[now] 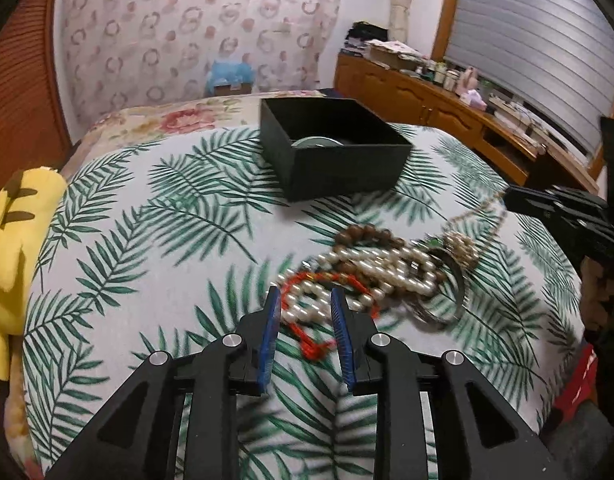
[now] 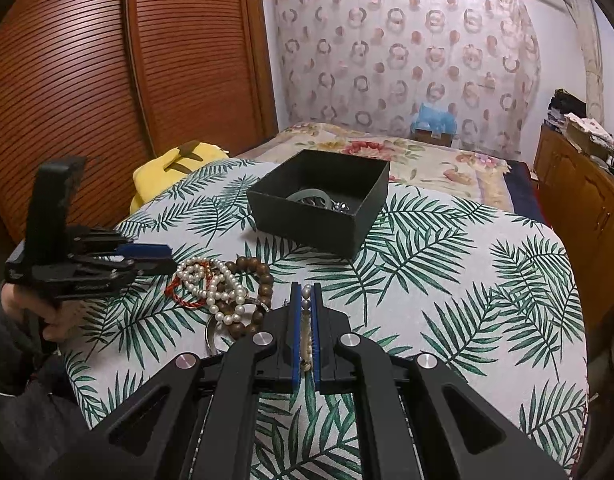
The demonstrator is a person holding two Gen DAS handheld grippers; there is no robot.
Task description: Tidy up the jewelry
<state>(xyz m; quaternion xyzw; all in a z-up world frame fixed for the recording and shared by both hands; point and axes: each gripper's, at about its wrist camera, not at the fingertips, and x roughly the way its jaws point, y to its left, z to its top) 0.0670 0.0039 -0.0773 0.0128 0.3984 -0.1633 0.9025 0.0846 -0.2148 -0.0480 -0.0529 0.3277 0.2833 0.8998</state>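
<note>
Pearl strand (image 2: 306, 312) pinched in right hand-held gripper (image 2: 306, 292) | left hand-held gripper (image 1: 305, 300) parted over jewelry pile (image 1: 371, 272)

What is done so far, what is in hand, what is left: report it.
Done: a pale green bangle already lies in the black box. In hand: the right gripper is shut on a pearl strand; the left gripper hovers open over the pile. Left: pearl necklace, wooden beads, red cord.
</note>
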